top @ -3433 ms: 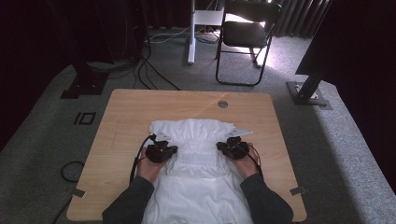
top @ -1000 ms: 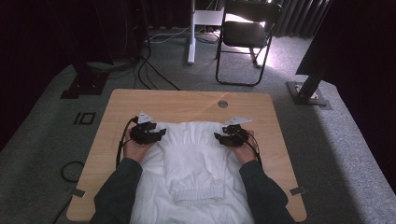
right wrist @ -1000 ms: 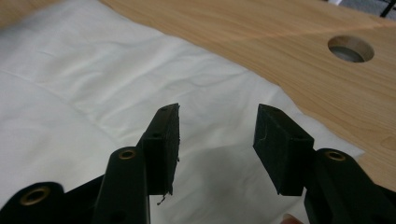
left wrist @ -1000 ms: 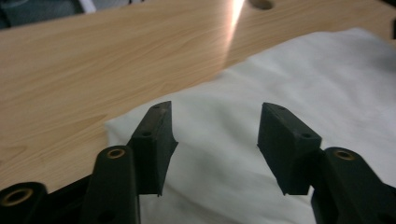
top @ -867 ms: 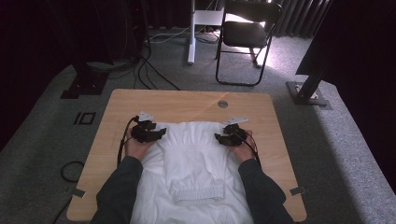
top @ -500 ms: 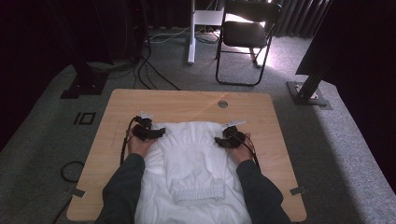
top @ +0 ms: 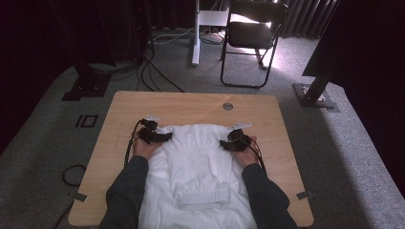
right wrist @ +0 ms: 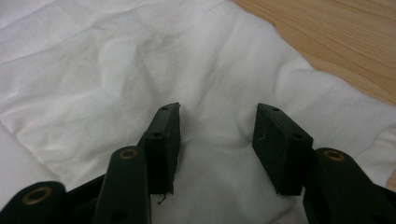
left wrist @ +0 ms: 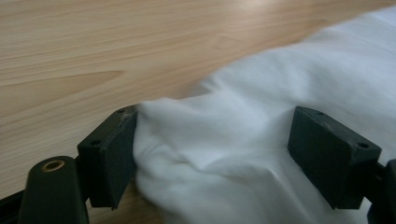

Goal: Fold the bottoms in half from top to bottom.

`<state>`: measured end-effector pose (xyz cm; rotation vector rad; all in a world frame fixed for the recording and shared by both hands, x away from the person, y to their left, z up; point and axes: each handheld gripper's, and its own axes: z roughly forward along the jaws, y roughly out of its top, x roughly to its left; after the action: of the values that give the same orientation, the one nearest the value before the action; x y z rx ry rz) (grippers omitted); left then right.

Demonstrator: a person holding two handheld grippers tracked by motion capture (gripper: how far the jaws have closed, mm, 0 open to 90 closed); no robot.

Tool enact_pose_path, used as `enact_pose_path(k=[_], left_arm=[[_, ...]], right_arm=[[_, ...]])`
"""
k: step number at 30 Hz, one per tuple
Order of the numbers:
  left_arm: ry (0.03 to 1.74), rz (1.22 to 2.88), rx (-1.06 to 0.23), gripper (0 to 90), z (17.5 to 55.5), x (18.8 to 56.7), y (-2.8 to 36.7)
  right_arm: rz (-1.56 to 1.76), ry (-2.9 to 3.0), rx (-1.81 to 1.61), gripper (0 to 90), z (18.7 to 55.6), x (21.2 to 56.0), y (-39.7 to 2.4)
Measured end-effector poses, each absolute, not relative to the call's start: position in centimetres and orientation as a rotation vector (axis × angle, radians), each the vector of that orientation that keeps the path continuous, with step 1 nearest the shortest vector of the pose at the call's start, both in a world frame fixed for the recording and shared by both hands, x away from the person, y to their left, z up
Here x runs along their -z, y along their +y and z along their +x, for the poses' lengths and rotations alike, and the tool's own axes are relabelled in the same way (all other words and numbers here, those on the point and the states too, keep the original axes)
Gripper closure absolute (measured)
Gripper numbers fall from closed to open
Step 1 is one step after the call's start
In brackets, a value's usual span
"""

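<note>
Since the earliest picture the white garment [top: 196,171] has changed shape: then it was bunched across the middle of the tabletop [top: 119,109] with both hands close together on it, and now it is lying flatter and longer, its far edge toward the middle of the tabletop and its near part hanging over the near edge between the person's sleeves [top: 126,191]. A ribbed band [top: 201,194] is now lying on top near the near edge. Both hands have moved outward and slightly down since a second ago, and are now sitting at the garment's two far corners.

The left gripper [top: 160,137] is resting at the far left corner of the cloth; its jaws have just been opening, then easing in a little, and they are standing apart. The left gripper view is showing what the high view cannot: a puffed fold of the garment [left wrist: 224,149] is lying between the jaws, touching the left one, with a gap at the right one.

The right gripper [top: 225,143] is sitting at the far right corner. In the right gripper view its jaws are standing apart over the garment [right wrist: 140,74], with cloth gathered loosely between them and bare wood [right wrist: 336,42] beyond.
</note>
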<state>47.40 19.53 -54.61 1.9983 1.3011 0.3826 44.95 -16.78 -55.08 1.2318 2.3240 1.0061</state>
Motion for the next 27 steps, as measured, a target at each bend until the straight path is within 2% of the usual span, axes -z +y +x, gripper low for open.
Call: enact_pose_path(k=[3, 4, 5, 7, 8, 9, 12, 13, 14, 15, 16, 17, 19, 20, 22, 27], left_arm=[[1.317, 2.052, -0.377, 63.1, 47.4, 54.0, 19.7], [1.317, 2.052, -0.377, 70.6, 47.4, 54.0, 19.7], [1.320, 2.058, -0.348, 75.6, 47.6, 54.0, 19.9], [1.315, 2.064, -0.336, 79.8, 47.7, 53.9, 19.9], [1.315, 2.064, -0.336, 81.0, 47.7, 53.9, 19.9], [1.308, 2.074, -0.349, 81.6, 47.6, 53.9, 19.7], [1.311, 2.071, -0.347, 81.7, 47.6, 53.9, 19.7], [1.310, 2.065, -0.344, 81.7, 47.6, 54.0, 19.8], [1.310, 2.065, -0.344, 81.7, 47.6, 54.0, 19.8], [1.309, 2.058, -0.338, 81.6, 47.6, 54.0, 19.9], [1.309, 2.058, -0.338, 81.6, 47.6, 54.0, 19.9], [1.311, 2.054, -0.335, 81.6, 47.6, 54.0, 19.9], [1.310, 2.054, -0.335, 81.5, 47.6, 54.0, 19.9], [1.312, 2.047, -0.333, 81.5, 47.5, 54.1, 20.0], [1.312, 2.043, -0.330, 81.4, 47.5, 54.1, 20.0], [1.313, 2.037, -0.324, 81.3, 47.6, 54.1, 20.0]], right_arm=[[1.224, 2.329, -1.007, 51.0, 45.0, 55.1, -16.8], [1.224, 2.329, -1.007, 51.0, 45.0, 55.1, -16.8], [1.232, 2.338, -1.004, 55.6, 45.1, 55.0, -16.9], [1.241, 2.353, -0.992, 70.8, 45.2, 54.8, -17.1], [1.241, 2.353, -0.992, 70.8, 45.2, 54.8, -17.1], [1.257, 2.361, -0.978, 78.5, 45.4, 54.6, -17.4], [1.266, 2.375, -0.990, 78.7, 45.6, 54.5, -17.7], [1.276, 2.341, -1.040, 70.2, 45.7, 54.1, -18.3], [1.276, 2.341, -1.040, 70.2, 45.7, 54.1, -18.3], [1.340, 2.248, -1.087, 59.4, 45.9, 53.5, -19.3], [1.340, 2.248, -1.087, 59.4, 45.9, 53.5, -19.3], [1.431, 2.142, -1.083, 44.0, 46.5, 53.0, -20.4], [1.431, 2.142, -1.083, 44.0, 46.5, 53.0, -20.4], [1.543, 2.111, -1.075, 26.9, 47.8, 53.0, -21.7], [1.567, 2.128, -1.027, 21.9, 48.4, 53.4, -21.8], [1.545, 2.182, -1.005, 23.1, 48.9, 54.4, -21.3]])
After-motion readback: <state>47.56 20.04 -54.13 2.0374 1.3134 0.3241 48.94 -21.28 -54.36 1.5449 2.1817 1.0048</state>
